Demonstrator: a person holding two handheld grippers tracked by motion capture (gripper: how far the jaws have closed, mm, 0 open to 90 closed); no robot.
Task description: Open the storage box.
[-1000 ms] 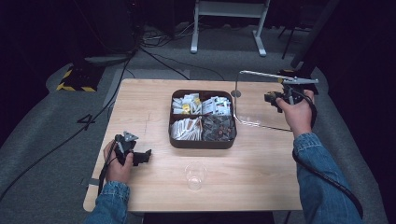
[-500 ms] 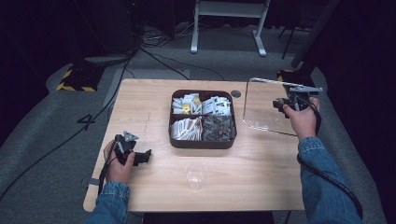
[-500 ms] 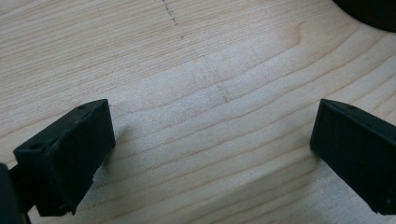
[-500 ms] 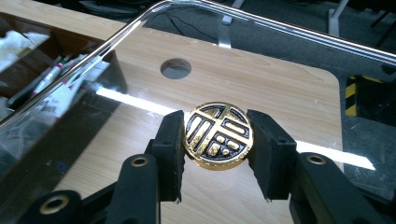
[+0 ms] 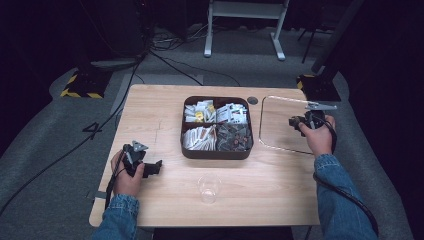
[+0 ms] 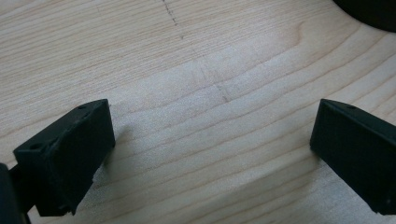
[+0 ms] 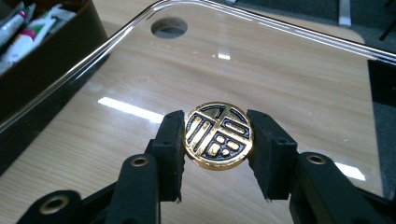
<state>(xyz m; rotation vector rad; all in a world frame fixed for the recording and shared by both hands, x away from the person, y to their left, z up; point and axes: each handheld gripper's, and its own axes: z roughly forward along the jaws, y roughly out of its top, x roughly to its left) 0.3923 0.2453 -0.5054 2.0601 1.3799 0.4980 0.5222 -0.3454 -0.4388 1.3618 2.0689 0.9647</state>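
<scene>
Two jaws of right gripper (image 7: 217, 140) clamp gold knob (image 7: 218, 135) of clear lid (image 7: 280, 60).

A dim recording studio or lab, not a home. A single pale wooden table (image 5: 150, 115) stands lit on grey carpeted floor (image 5: 45, 145). Beyond the left-hand claw (image 5: 150, 167), black cables (image 5: 165, 62) snake past a yellow-and-black striped base (image 5: 80, 87). Far ahead stands a white metal frame (image 5: 245, 25), surrounded by darkness.

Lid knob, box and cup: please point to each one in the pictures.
knob (image 7: 218, 135): right gripper view, on its gold and black face.
box (image 5: 217, 151): high view, on its near wall.
cup (image 5: 208, 188): high view, on its clear body.
</scene>
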